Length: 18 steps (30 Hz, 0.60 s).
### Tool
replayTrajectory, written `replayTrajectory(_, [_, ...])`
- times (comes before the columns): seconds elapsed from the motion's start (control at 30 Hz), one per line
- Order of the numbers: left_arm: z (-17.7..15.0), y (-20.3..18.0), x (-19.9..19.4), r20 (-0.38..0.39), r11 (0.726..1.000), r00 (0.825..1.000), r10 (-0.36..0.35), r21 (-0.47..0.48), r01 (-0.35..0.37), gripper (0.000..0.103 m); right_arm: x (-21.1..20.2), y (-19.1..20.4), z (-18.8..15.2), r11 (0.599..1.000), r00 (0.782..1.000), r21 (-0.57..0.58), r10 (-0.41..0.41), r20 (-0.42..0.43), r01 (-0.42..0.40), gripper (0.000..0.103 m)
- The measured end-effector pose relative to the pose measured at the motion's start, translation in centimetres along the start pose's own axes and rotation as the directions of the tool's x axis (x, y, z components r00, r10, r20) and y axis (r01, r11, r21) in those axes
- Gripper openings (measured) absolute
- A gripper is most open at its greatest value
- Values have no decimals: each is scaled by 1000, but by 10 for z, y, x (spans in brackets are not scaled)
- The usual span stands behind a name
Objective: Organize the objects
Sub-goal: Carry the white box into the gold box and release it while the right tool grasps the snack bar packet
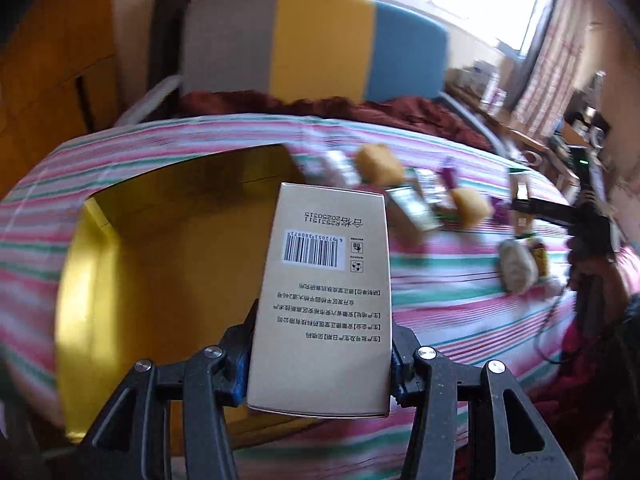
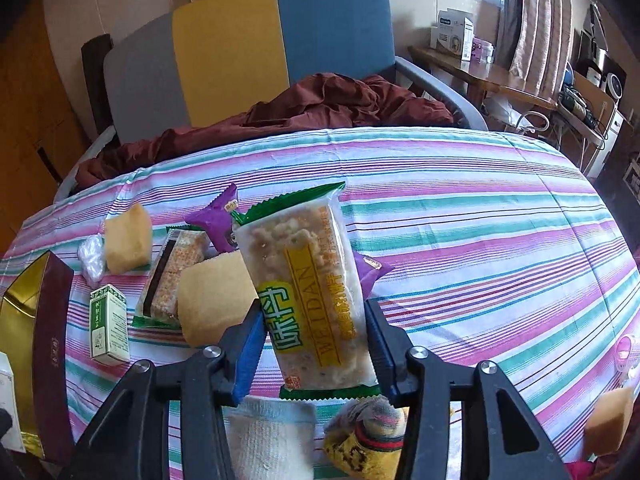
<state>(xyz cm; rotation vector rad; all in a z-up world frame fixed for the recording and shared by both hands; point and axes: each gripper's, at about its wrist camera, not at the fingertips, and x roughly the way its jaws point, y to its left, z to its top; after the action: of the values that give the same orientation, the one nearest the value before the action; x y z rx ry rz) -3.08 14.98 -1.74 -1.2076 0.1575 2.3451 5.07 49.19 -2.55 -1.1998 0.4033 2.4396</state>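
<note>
My left gripper (image 1: 324, 320) is shut on a tan carton (image 1: 326, 264) with a barcode. It holds the carton upright over an open gold-lined box (image 1: 160, 264) that lies on the striped sheet. In the right wrist view, my right gripper (image 2: 314, 312) is shut on a clear snack bar packet (image 2: 304, 280) with green ends and a yellow label, lifted off the sheet. Below and behind it lie yellow cake blocks (image 2: 212, 300), a second snack bar (image 2: 172, 280), purple packets (image 2: 218, 220) and a small green-and-white carton (image 2: 109, 324).
The maroon-sided gold box (image 2: 48, 320) stands at the left edge of the bed. A white sock (image 2: 272, 436) and a yellow patterned sock (image 2: 368, 440) lie under the right gripper. A maroon blanket (image 2: 320, 104) is heaped by the headboard (image 2: 280, 40).
</note>
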Motion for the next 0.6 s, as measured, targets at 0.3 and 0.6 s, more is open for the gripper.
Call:
replayTrajectory(0.3, [-36,95,-4,-85,973,982,167,-145,-178,52,-2,9,-4,999,1000,-47,0,6,0,48])
replayTrajectory(0.6, [-46,104,15,-140,951,964,228,-182,-251,52,0,10,-7,998,1000,-55,-12,-4,12,48])
